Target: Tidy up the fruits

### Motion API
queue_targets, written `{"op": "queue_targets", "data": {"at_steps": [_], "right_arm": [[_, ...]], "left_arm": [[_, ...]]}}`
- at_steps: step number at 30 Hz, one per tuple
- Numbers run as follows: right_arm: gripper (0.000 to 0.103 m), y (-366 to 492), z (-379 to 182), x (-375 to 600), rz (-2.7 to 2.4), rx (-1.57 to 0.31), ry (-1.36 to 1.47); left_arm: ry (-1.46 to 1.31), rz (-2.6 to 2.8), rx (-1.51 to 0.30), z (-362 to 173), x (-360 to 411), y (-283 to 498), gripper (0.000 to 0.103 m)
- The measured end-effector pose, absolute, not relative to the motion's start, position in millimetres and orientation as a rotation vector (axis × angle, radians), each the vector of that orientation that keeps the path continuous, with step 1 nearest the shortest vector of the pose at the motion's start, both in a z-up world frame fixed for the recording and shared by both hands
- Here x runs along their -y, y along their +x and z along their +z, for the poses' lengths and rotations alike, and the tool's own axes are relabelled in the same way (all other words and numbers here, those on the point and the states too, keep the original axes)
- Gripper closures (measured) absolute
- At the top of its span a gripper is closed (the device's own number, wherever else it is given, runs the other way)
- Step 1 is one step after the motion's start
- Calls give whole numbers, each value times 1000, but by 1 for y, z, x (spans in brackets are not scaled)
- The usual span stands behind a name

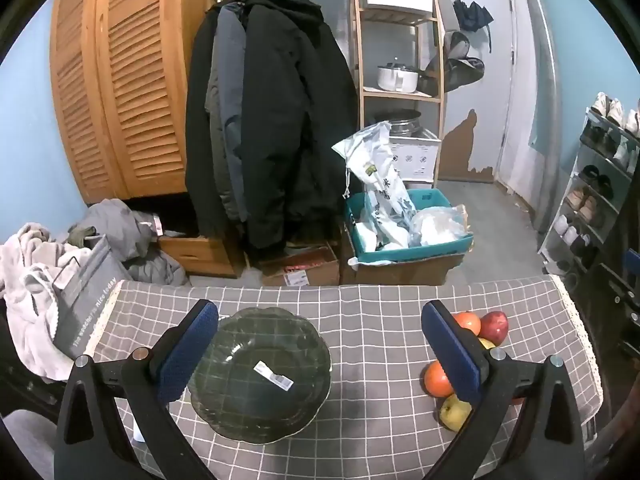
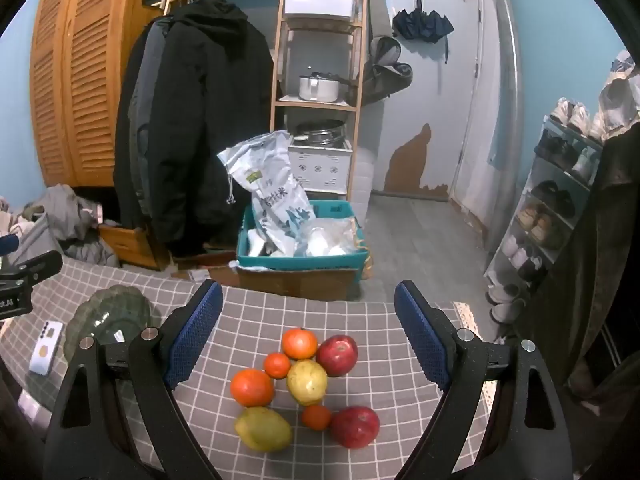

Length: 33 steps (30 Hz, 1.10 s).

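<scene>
Fruits (image 2: 302, 386) cluster on the checked tablecloth (image 2: 360, 392) at lower centre between the right gripper (image 2: 308, 332)'s wide-apart, empty jaws — nearer than the left gripper (image 1: 320, 352), jaws apart over the glass bowl (image 1: 260, 372).

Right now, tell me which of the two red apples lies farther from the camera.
The round red apple at the pile's far right, beside the top orange; the other red apple lies nearest the camera.

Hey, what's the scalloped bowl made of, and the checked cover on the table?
The scalloped bowl looks like dark tinted glass, glossy: the grid lines show through it and its rim glints. The checked cover looks like woven fabric, matte grey with white lines and a lacy trim along its edges.
</scene>
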State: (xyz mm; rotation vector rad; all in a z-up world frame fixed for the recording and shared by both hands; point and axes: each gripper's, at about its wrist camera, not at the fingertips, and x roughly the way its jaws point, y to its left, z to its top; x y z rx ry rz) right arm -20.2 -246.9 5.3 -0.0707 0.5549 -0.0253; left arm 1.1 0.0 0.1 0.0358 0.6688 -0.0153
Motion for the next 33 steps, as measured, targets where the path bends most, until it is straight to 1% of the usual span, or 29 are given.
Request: {"op": "queue_targets", "data": {"at_steps": [33], "right_arm": [[17, -21, 7, 246, -28, -551, -76]], "left_arm": [[39, -36, -547, 15, -2, -16, 1]]}}
